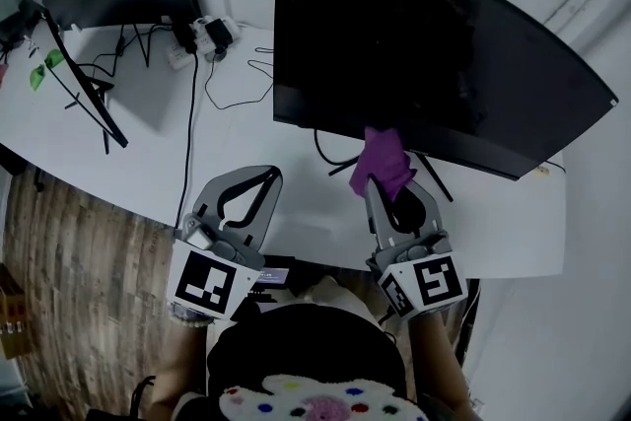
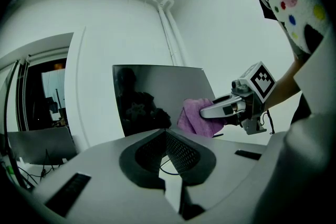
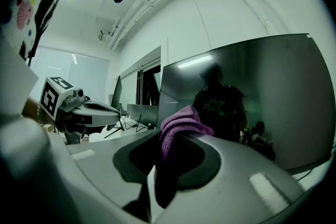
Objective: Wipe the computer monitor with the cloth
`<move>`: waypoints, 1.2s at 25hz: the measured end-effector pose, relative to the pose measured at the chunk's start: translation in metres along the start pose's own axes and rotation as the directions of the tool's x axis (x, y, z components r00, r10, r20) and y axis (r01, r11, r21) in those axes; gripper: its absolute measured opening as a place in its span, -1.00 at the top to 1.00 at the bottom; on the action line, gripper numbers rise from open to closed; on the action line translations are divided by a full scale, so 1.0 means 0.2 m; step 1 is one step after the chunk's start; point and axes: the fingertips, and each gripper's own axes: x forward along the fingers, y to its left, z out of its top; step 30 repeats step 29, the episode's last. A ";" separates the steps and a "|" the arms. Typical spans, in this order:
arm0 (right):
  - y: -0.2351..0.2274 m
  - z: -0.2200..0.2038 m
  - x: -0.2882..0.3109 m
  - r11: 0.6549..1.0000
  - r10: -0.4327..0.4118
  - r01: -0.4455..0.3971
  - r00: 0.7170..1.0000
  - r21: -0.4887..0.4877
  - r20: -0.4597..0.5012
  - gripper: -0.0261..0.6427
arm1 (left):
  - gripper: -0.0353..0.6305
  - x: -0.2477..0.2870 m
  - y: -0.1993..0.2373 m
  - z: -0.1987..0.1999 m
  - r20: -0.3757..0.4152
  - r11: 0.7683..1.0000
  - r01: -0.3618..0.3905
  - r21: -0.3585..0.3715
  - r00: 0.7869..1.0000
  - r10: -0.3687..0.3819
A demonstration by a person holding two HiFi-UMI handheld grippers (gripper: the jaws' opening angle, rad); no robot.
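A large curved black monitor (image 1: 424,44) stands on the white desk (image 1: 158,153), its screen dark. My right gripper (image 1: 383,180) is shut on a purple cloth (image 1: 383,161), and the cloth presses against the screen's lower edge near the middle. The right gripper view shows the cloth (image 3: 176,128) bunched between the jaws with the screen (image 3: 252,97) just beyond. My left gripper (image 1: 264,175) hovers over the desk left of the monitor stand, jaws shut with nothing in them. From the left gripper view, the cloth (image 2: 195,117) and the right gripper (image 2: 207,113) appear against the monitor (image 2: 157,97).
A second, smaller monitor (image 1: 84,84) stands edge-on at the desk's left, with another dark screen (image 1: 123,0) behind it. Cables (image 1: 192,113) and a power strip (image 1: 202,39) lie on the desk at the back. Wood floor (image 1: 69,261) lies below the desk's front edge.
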 end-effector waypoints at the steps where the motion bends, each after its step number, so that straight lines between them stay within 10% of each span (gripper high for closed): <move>1: 0.00 0.00 0.00 1.000 -0.004 0.004 1.000 0.004 0.000 0.68 | 0.88 0.00 0.00 0.00 0.000 1.000 -0.001 -0.003 1.000 0.001; 30: -0.01 -0.04 -0.02 0.997 -0.025 0.021 0.999 -0.077 -0.041 0.68 | 0.88 0.01 0.00 0.00 -0.005 1.000 -0.006 -0.018 1.000 0.006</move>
